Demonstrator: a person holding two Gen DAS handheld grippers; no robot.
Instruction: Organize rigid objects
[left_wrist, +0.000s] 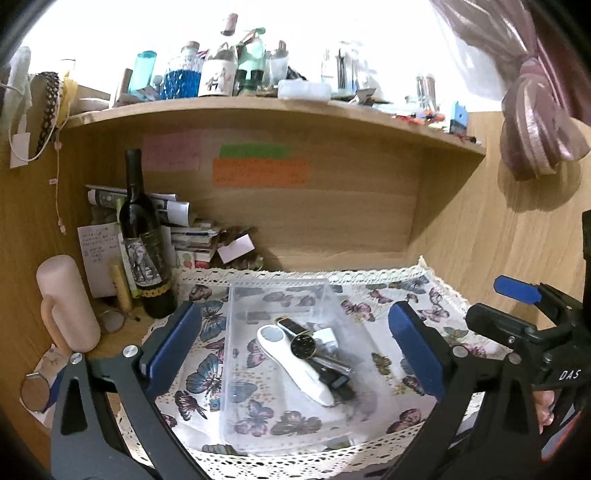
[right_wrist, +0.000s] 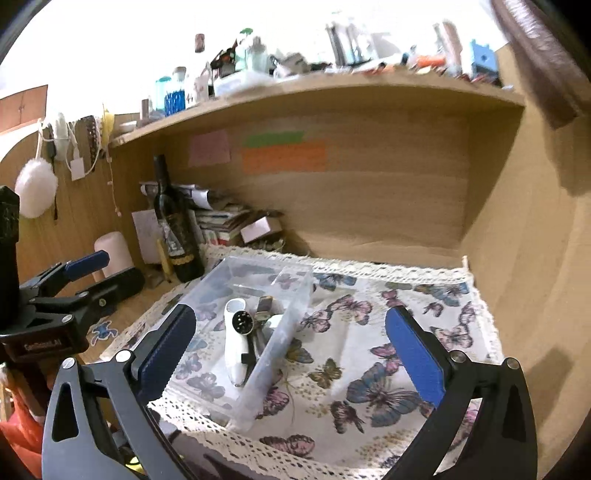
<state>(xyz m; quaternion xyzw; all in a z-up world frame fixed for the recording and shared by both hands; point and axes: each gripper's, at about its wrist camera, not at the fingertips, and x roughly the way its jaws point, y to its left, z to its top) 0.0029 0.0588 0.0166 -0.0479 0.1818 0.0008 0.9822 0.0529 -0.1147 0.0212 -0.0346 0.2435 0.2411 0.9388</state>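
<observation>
on the butterfly cloth that covers the surface, a clear plastic bin holds the small rigid things: a white handheld device, a black wristwatch and what looks like a silver lighter, all piled touching one another. a dark wine bottle stands upright just beyond the cloth's far left corner.

both tools hang above the near edge of the cloth with nothing in them. the left gripper has its jaws spread wide, either side of the bin as that camera sees it. the right gripper is likewise wide open, with the bin towards its left finger and bare cloth ahead.

the white device is probably light, stiff and smooth, so likely slippery; its narrow waist, below the round head, looks like the best place to pinch, across its width. its long axis runs roughly along the bin's length, head towards the shelf wall, tapered tail towards the near edge. the watch lies over or against it, face up, its strap running roughly the same way; the glass face could scratch, so the strap or case sides seem safer. the bin itself seems light, thin-walled and a little flexible; a grip over one rim would do, though it may tilt.
</observation>
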